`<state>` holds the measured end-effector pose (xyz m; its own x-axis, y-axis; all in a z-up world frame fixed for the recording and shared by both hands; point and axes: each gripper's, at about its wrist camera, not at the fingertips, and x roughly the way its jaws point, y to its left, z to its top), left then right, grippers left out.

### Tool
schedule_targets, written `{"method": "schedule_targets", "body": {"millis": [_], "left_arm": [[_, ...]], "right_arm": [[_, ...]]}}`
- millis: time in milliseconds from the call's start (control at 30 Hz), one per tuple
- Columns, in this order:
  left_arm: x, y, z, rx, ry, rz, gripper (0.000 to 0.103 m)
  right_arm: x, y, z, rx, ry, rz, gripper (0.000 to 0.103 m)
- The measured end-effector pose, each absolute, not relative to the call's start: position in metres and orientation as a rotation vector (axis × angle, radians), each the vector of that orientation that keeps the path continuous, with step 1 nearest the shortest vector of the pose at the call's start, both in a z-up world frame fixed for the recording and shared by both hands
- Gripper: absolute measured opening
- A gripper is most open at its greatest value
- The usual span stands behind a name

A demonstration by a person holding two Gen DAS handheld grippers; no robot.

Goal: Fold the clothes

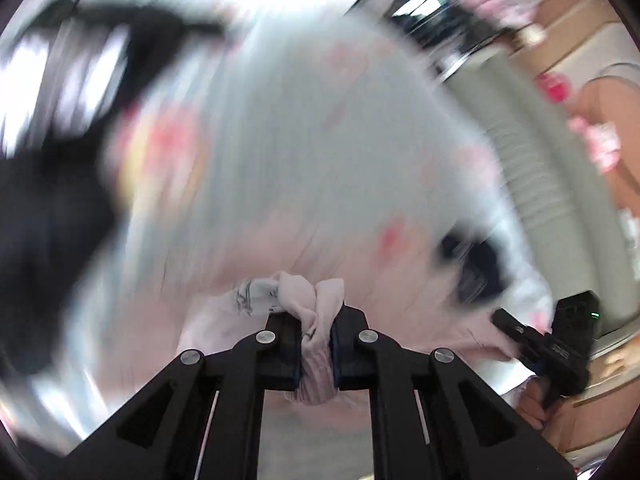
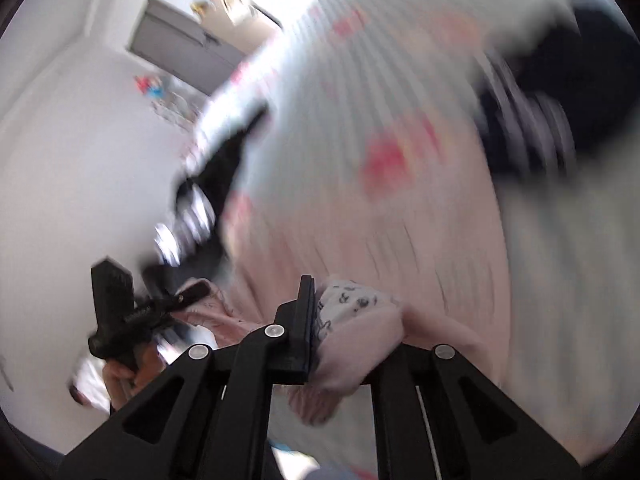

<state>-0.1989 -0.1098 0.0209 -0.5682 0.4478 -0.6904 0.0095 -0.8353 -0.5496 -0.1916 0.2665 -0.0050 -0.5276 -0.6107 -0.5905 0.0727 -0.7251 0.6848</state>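
Pink cotton garment (image 1: 304, 312) pinched at two bunched edges, one in each tool, body of the cloth hanging between and ahead of both cameras, heavily blurred. Left tool (image 1: 316, 340): nearly closed, jaws clamped on a twisted wad of pale pink fabric with a printed white lining showing beside it. Right tool (image 2: 332, 332): likewise all but closed, near pad pressed against a fold of pink cloth and printed lining; far finger hidden beneath the fabric. Same garment (image 2: 360, 332) seen from the right wrist, draped over that tool and spreading upward into a pale striped expanse with red-pink motifs. Opposite tool visible at the edge of each view, held in a hand (image 1: 536, 404), with cloth at its tip. Dark striped fabric (image 2: 532, 128) nearby, too smeared to identify. No counter or other resting surface distinguishable.

Judged stage: garment lifted clear and being spread ahead of the first fold.

Risks: grips taken on bunched wads rather than flat hems, so slippage likely under a sharp shake; uneven corner hold, giving a skewed fold line; possible snagging or dragging of the neighbouring dark fabric; second layer caught in a jaw, preventing the cloth from opening flat.
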Motion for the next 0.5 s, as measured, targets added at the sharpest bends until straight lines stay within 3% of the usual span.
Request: {"method": "schedule_targets", "body": {"millis": [167, 267, 400, 500], "left_arm": [[-0.208, -0.11, 0.206, -0.837, -0.551, 2.615, 0.01], [-0.19, -0.111, 0.249, -0.706, -0.489, 2.644, 0.011], [-0.168, -0.117, 0.223, -0.698, -0.474, 2.616, 0.011], [-0.15, -0.118, 0.17, -0.787, -0.474, 2.561, 0.011]], "right_arm": [[-0.231, 0.271, 0.173, 0.809, -0.741, -2.369, 0.006], [-0.221, 0.261, 0.231, 0.651, -0.654, -2.391, 0.006], [-0.182, 0.247, 0.244, 0.543, -0.55, -2.424, 0.006], [-0.142, 0.242, 0.19, 0.605, -0.599, -2.442, 0.006]]}}
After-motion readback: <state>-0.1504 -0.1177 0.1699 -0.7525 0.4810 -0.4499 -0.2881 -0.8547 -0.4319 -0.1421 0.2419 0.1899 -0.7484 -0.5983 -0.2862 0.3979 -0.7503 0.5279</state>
